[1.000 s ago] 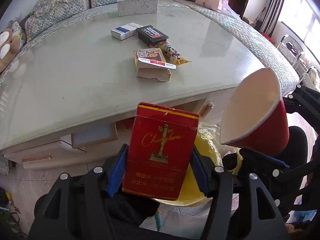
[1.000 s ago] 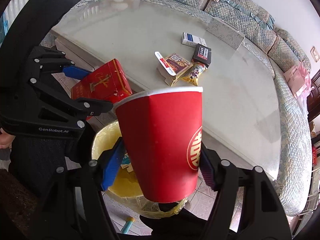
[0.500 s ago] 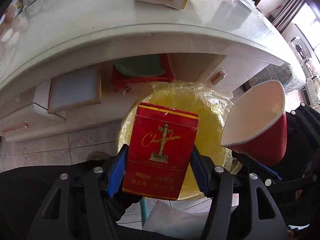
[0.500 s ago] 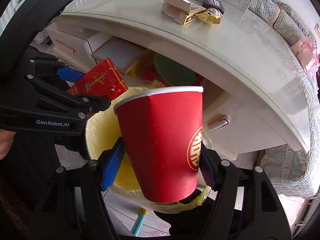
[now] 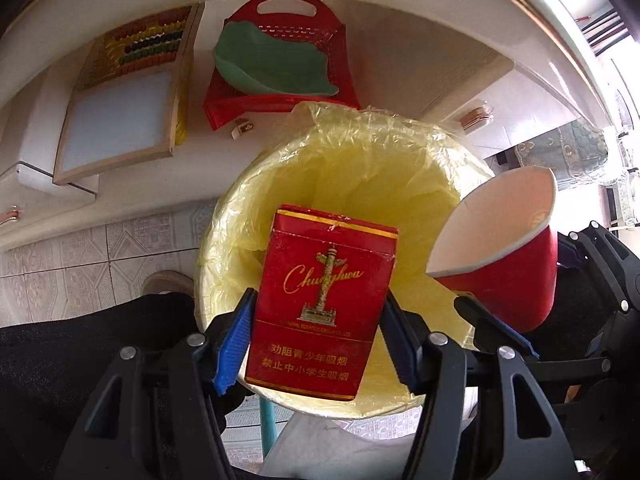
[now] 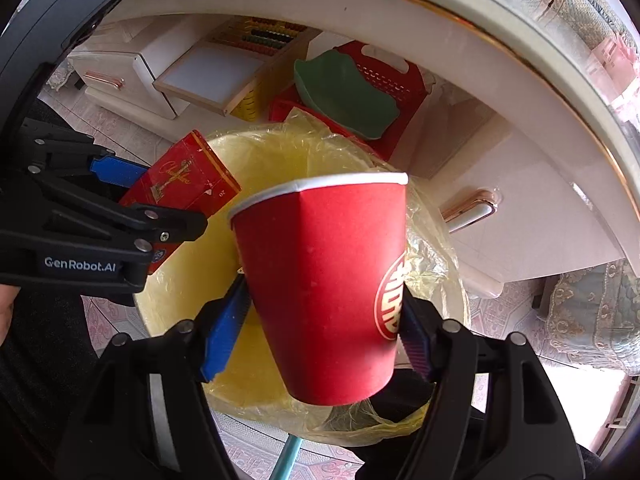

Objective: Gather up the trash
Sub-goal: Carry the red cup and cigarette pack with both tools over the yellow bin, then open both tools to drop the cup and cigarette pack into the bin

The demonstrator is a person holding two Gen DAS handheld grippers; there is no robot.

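Yellow-lined round bin (image 5: pixel 320 184) fills mid-frame; left gripper (image 5: pixel 316 336) clamps red cigarette pack (image 5: pixel 324 300), right gripper (image 6: pixel 320 320) grips red paper cup (image 6: pixel 320 280), neither dropped yet.

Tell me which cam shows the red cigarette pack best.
Left wrist: the cigarette pack faces the lens, its whole front and lettering readable, clamped in the left hand-held gripper over the yellow-lined bin. The right wrist shows it small, tilted and partly hidden behind that gripper.
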